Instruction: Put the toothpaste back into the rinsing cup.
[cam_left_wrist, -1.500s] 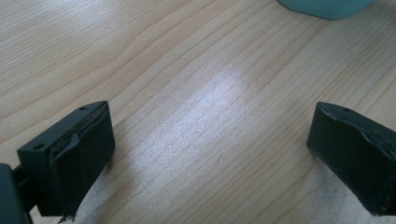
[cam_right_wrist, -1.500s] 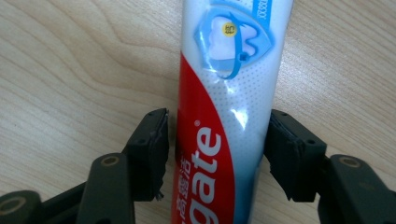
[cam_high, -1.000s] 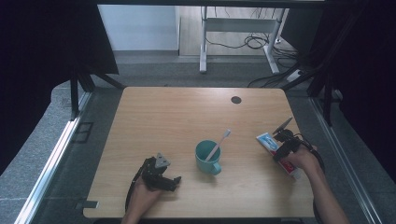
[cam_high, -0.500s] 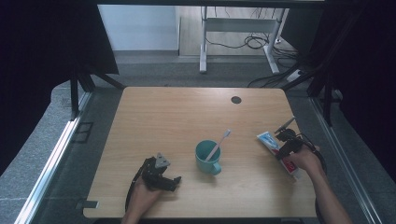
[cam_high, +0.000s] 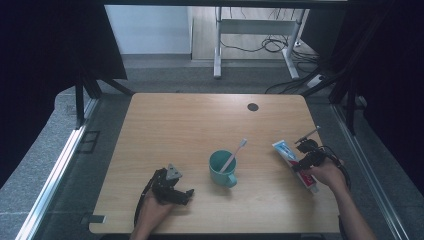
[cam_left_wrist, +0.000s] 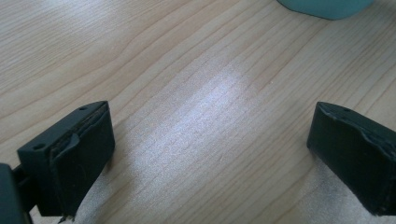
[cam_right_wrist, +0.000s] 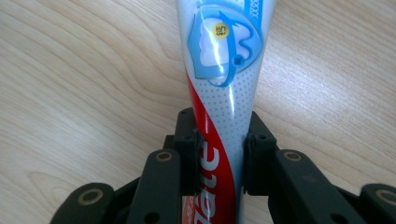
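— Where's the toothpaste tube (cam_right_wrist: 223, 79)?
— Flat on the bench (cam_high: 190, 120), right side, clamped in right claw (cam_right_wrist: 219, 161); long axis running straight out ahead.
— Left claw (cam_left_wrist: 210, 154)?
— Spread apart, bare, nearer the teal cup (cam_high: 222, 168) holding the toothbrush (cam_high: 235, 154).

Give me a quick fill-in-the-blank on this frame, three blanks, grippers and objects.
1. The right gripper is shut on the ____.
2. The toothbrush stands in the teal ____.
3. The left gripper has its jaws ____, with bare table between them.

Missing words: toothpaste tube; mug; open
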